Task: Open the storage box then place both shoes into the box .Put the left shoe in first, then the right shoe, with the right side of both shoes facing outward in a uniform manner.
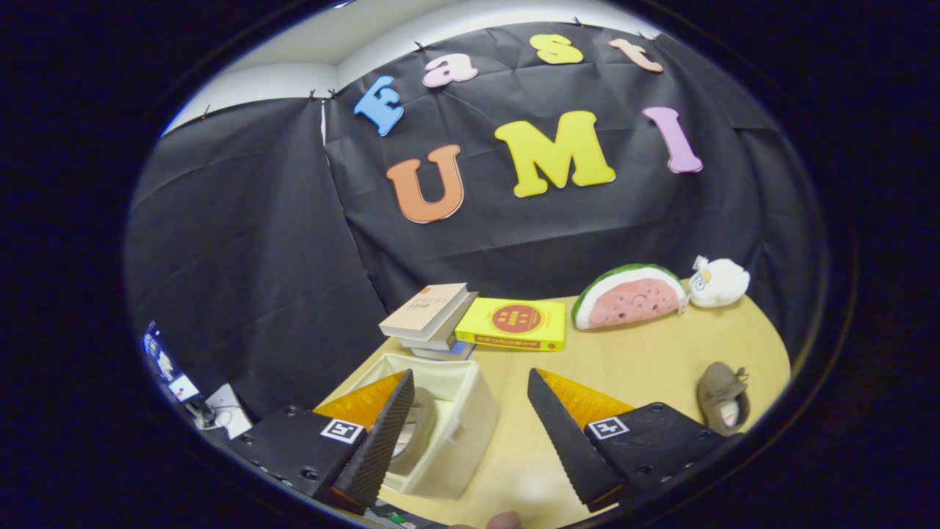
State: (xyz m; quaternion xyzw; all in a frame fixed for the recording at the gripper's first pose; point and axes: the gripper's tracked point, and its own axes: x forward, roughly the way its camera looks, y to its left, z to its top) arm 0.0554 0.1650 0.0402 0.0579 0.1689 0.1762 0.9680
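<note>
A cream storage box (470,419) stands open on the wooden table, under and just ahead of my left finger. One brown shoe (420,430) lies inside it, partly hidden by that finger. The other brown shoe (723,397) rests on the table to the right, beyond my right finger. My gripper (470,382) hovers above the table, open, with nothing between its fingers.
A stack of books (429,316) and a yellow book (514,323) lie beyond the box. A watermelon plush (628,294) and a white plush toy (720,281) sit at the table's far right, by the black cloth wall. Bare tabletop (646,360) spreads between box and loose shoe.
</note>
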